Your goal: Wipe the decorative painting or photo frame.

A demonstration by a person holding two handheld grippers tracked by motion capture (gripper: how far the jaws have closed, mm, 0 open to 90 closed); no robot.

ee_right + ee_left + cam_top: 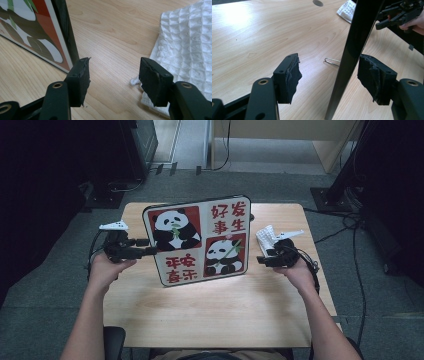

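A framed panda picture (200, 240) with red Chinese characters stands upright in the middle of the wooden table (215, 310). My left gripper (149, 246) is open at the picture's left edge. In the left gripper view the black frame edge (354, 37) passes between the jaws, nearer the right one, and neither pad presses on it. My left gripper (329, 72) holds nothing. My right gripper (261, 259) is open just right of the picture. The right gripper (116, 75) has bare table between its jaws, with the frame (37, 30) to its left.
A white waffle cloth (265, 237) lies on the table beside the right gripper; its edge (185, 45) sits by the right jaw. A thin wire foot (332, 61) sticks out behind the frame. Cables and dark equipment stand on the floor beyond the table.
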